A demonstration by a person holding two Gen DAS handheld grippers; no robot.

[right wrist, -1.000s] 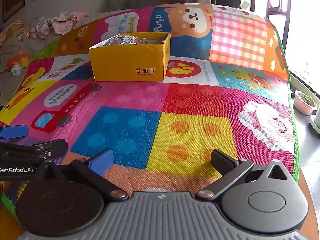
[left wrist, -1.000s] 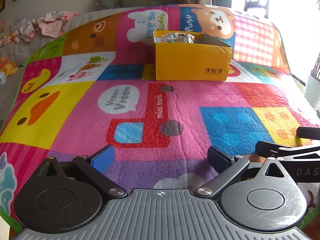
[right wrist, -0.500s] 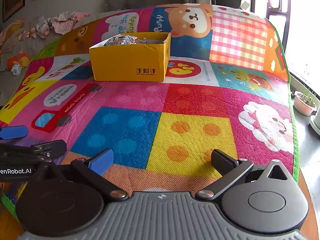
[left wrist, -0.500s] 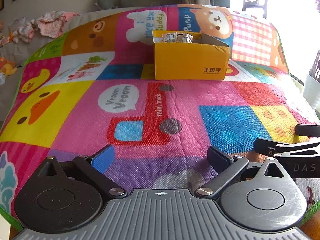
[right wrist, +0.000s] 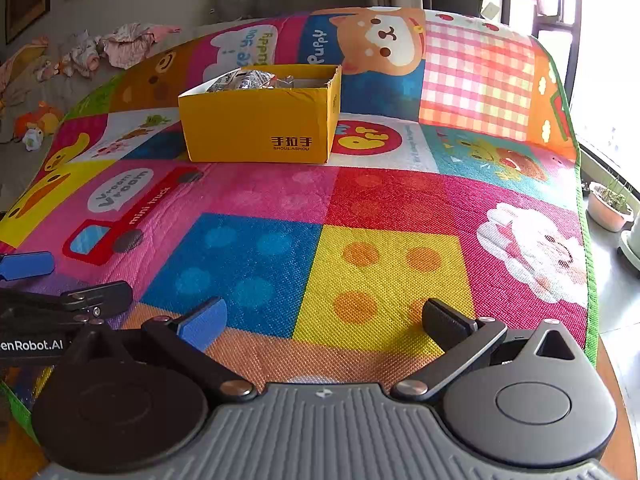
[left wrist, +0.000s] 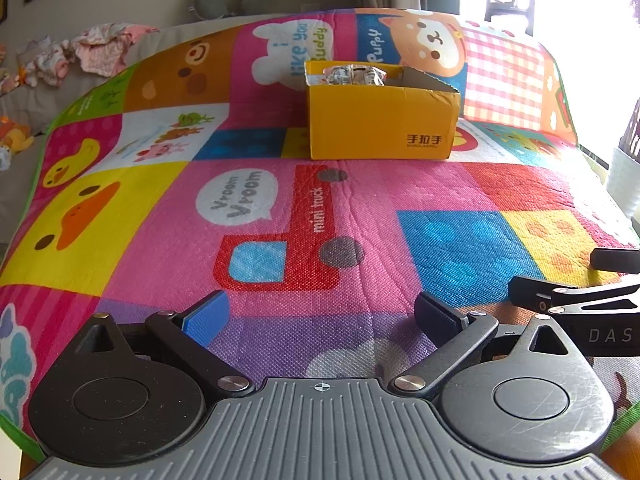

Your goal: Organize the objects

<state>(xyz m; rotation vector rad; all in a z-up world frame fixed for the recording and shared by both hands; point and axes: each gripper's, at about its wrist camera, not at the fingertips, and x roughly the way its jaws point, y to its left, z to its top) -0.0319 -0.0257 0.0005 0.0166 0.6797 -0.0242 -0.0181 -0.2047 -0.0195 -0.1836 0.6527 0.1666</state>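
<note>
The yellow cardboard box [left wrist: 382, 120] of crumpled wrappers [left wrist: 352, 75] is seen far across the play mat [left wrist: 360, 200]. Both the left gripper [left wrist: 320, 312] and right gripper [right wrist: 324, 320] are held apart, empty. Potted plants [right wrist: 610, 204] are shown only by the right view.

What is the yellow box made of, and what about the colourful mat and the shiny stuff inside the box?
The open yellow box looks like cardboard: matte printed sides, with a raw brown inner wall showing at its edge. The colourful cartoon play mat seems to be woven plastic or textured foam, given its fine grid texture and slight sheen. The crinkled silvery packets look like foil or plastic wrappers; it is hard to tell which.
</note>
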